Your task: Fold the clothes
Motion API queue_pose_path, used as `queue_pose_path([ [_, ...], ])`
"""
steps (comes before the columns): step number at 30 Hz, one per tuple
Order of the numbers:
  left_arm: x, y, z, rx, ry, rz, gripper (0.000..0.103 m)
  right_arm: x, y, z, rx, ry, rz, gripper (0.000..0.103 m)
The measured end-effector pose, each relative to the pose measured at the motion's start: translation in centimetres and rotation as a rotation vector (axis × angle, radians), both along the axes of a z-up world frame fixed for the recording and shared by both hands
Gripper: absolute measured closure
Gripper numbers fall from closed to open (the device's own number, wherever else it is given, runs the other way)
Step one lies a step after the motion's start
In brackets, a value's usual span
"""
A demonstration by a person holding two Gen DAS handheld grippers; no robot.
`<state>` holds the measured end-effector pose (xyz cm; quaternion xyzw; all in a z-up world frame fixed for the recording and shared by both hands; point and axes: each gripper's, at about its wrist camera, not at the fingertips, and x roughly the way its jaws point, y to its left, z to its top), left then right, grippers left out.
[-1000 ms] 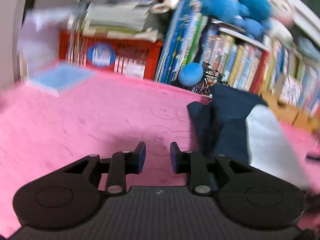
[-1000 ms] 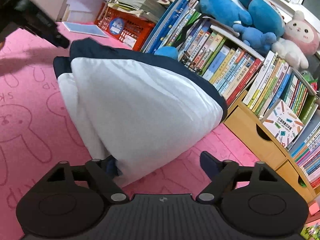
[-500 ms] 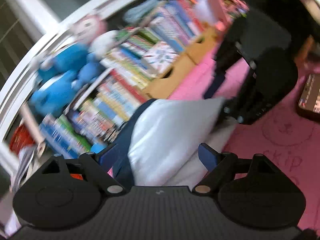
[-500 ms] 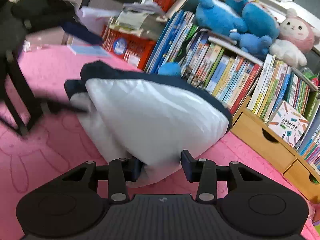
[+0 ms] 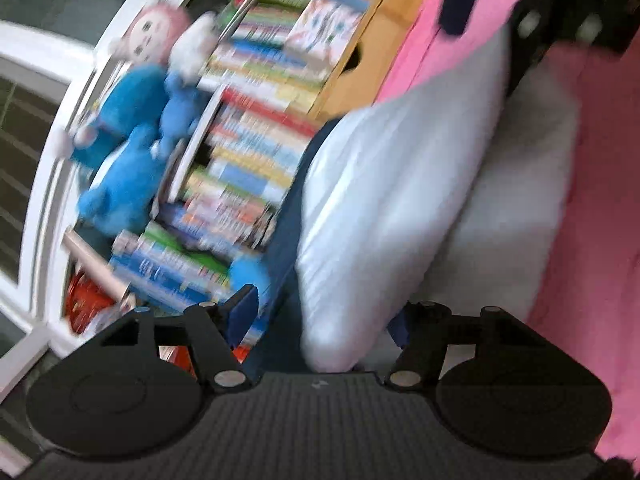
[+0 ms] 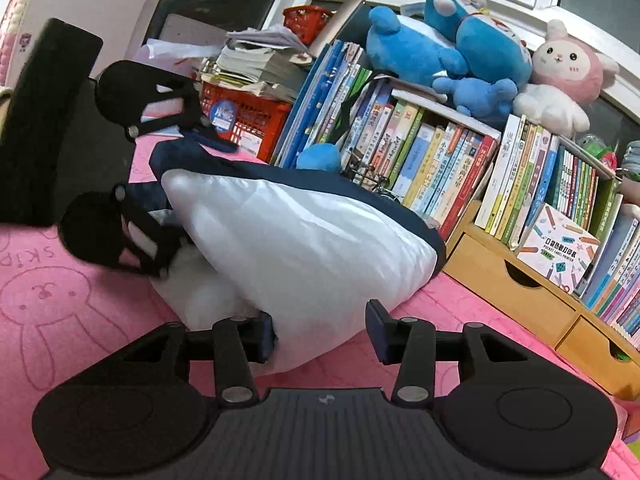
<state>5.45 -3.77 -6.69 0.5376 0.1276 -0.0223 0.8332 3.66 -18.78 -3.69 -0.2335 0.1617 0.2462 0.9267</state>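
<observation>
With my left gripper (image 5: 324, 316) and right gripper (image 6: 320, 330) both part-open astride opposite ends of the folded white-and-navy garment (image 6: 296, 240), the left having just been narrowing, I judge both must pinch next.

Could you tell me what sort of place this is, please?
Probably a child's bedroom or playroom: shelves of picture books, plush toys on top, and a pink mat printed with rabbits.

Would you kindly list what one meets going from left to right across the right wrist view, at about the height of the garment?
Left gripper → white and navy garment → row of upright books → wooden drawers.
</observation>
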Motion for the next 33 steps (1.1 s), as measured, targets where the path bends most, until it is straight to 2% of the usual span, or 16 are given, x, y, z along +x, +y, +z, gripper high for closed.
queue_pose_path([
  [1,0.1,0.4,-0.2,0.029,-0.031,0.014,0.039,0.0,0.1,0.0,-0.001,0.002,0.000,0.057],
  [4,-0.5,0.5,-2.0,0.193,-0.145,-0.015,0.039,0.0,0.7,-0.1,-0.018,0.002,0.007,0.057],
  [6,-1.3,-0.2,-3.9,0.346,-0.184,-0.091,0.040,0.2,1.3,-0.3,-0.042,0.001,0.009,0.057],
  [7,-1.5,-0.4,-4.7,0.400,-0.201,-0.122,0.046,0.4,1.5,-0.4,-0.054,0.001,0.008,0.057],
  [9,-1.6,-0.3,-5.5,0.461,-0.202,-0.163,0.058,0.7,1.7,-0.6,-0.072,0.004,0.005,0.057],
  [11,-1.2,0.1,-5.4,0.459,-0.152,-0.146,0.069,1.0,1.6,-0.7,-0.079,0.012,-0.003,0.055],
  [12,-1.0,0.6,-5.3,0.459,-0.130,-0.127,0.078,1.1,1.5,-0.8,-0.079,0.015,-0.007,0.054],
  [13,-0.8,1.1,-5.2,0.460,-0.110,-0.111,0.081,1.1,1.4,-0.8,-0.080,0.017,-0.011,0.052],
  [15,-1.0,2.0,-5.2,0.461,-0.090,-0.102,0.083,1.1,1.3,-0.8,-0.080,0.016,-0.015,0.051],
  [21,-1.6,2.8,-4.7,0.388,-0.019,-0.071,0.084,0.8,2.1,-0.8,-0.125,-0.021,-0.026,0.045],
  [27,-1.5,3.1,-1.4,0.223,-0.043,-0.001,0.083,0.2,2.4,-0.2,-0.145,-0.062,-0.019,0.041],
  [30,-2.3,3.4,-1.7,0.225,-0.043,0.002,0.083,-0.1,2.9,-0.3,-0.165,-0.078,-0.006,0.041],
  [33,-2.7,4.1,-2.4,0.218,-0.017,0.021,0.083,0.2,3.8,-0.3,-0.174,-0.070,0.020,0.047],
])
